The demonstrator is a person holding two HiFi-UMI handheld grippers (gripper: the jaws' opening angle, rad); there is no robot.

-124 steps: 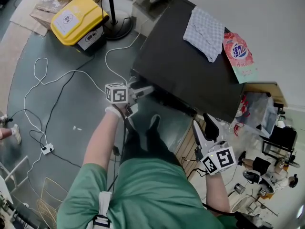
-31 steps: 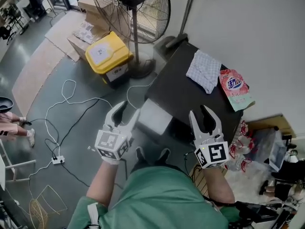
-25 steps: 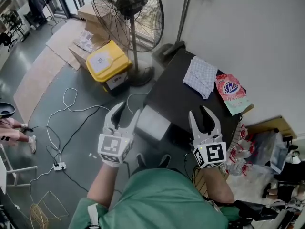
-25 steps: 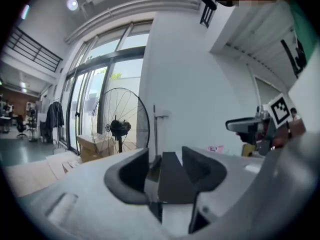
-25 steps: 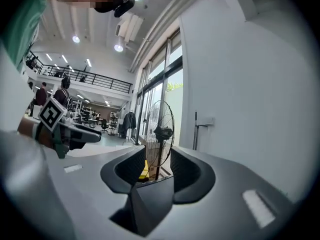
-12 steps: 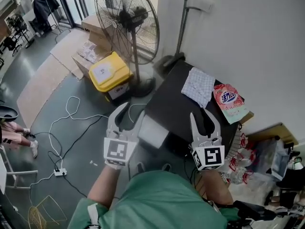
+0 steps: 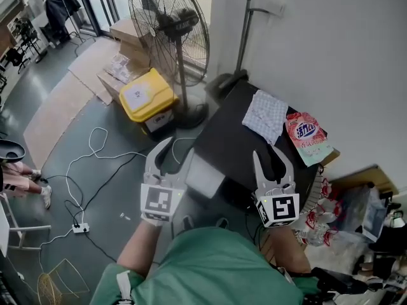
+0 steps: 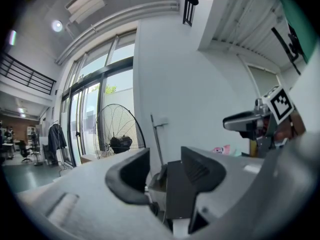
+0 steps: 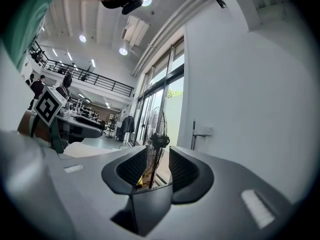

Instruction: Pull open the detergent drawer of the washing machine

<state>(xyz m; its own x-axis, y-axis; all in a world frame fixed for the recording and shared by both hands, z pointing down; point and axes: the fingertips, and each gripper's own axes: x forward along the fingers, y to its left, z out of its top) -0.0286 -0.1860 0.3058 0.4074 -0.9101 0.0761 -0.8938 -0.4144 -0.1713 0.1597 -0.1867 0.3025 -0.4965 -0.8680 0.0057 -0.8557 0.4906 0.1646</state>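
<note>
The black washing machine [image 7: 251, 142] stands against the wall in the head view. Its light grey detergent drawer [image 7: 205, 174] sticks out from the front at the left corner. My left gripper [image 7: 176, 150] hovers just left of the drawer, open, touching nothing. My right gripper [image 7: 271, 155] is held over the machine's front right edge, open and empty. In the left gripper view the left gripper [image 8: 167, 171] frames the dark machine [image 8: 181, 196] between its parted jaws. The right gripper [image 9: 159, 169] points level, with only the distant fan showing in its gap.
A checked cloth [image 7: 266, 115] and a pink detergent bag [image 7: 306, 136] lie on the machine's top. A tall pedestal fan [image 7: 168, 25] and a yellow bin [image 7: 146, 96] stand to the left. White cables [image 7: 95, 161] cross the floor. Clutter [image 7: 356, 211] crowds the right.
Five seconds ago the left gripper was at the shut drawer's front; now the drawer stands out and the gripper is off it. Both grippers have risen slightly over the last second.
</note>
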